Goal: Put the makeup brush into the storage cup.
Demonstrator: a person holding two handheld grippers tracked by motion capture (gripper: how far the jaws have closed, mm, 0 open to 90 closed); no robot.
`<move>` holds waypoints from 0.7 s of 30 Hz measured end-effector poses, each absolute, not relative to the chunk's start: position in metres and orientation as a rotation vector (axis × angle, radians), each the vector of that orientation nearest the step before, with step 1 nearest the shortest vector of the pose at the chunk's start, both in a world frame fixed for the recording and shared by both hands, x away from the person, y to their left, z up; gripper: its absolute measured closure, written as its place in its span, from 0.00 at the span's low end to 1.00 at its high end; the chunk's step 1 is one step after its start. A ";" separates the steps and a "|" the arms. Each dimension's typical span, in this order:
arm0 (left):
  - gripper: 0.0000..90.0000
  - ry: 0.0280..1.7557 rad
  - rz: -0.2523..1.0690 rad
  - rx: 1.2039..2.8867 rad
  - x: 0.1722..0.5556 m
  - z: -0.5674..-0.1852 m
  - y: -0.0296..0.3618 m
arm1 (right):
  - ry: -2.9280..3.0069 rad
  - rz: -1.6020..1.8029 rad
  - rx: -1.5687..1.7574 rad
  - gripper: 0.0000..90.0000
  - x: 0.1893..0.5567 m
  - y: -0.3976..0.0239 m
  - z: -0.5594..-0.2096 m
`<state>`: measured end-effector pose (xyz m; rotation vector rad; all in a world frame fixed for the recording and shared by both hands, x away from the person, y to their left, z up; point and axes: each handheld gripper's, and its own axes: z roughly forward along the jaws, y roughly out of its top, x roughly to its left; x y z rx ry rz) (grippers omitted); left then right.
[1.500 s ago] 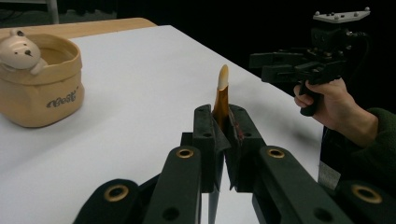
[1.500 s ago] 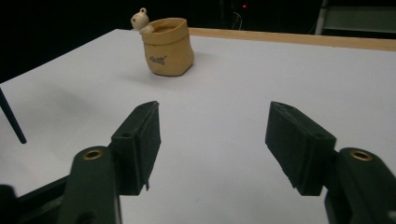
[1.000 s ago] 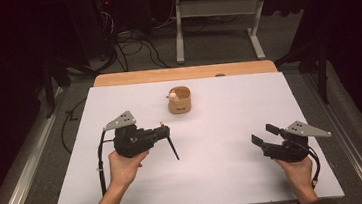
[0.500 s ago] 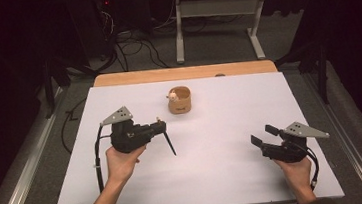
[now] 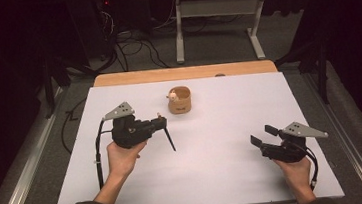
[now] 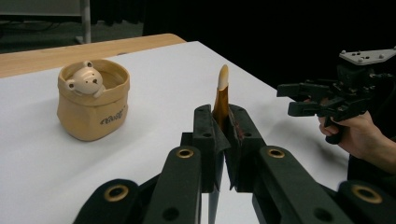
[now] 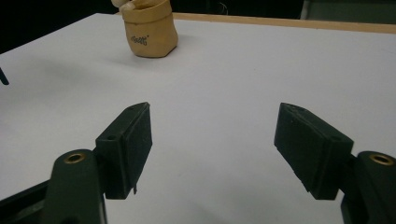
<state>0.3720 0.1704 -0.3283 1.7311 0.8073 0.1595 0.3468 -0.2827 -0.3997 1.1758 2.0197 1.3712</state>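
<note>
A tan pouch-shaped holder (image 5: 180, 100) with a small bear figure on its rim stands at the far middle of the white table (image 5: 226, 178). My left gripper (image 5: 162, 125) hovers just left of and nearer than the holder. It is shut on a slim pen (image 5: 169, 139), whose tan end sticks up while the dark end slants down toward the table. In the left gripper view the pen (image 6: 221, 97) rises between the closed pads, with the holder (image 6: 92, 105) to the left. My right gripper (image 5: 262, 135) stands open and empty at the near right; the holder (image 7: 150, 28) is far ahead of it.
A wooden strip (image 5: 186, 73) runs along the table's far edge. Behind it are a metal stand (image 5: 215, 8) and cables on the floor. The right gripper (image 6: 294, 98) appears off to the right in the left gripper view.
My left gripper has drifted slightly left and away from the person with the pen still in it. The right gripper has stayed put.
</note>
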 end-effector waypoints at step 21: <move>0.93 0.832 0.186 1.755 0.395 -0.323 0.164 | 2.024 1.361 1.181 0.33 0.347 -0.282 -0.400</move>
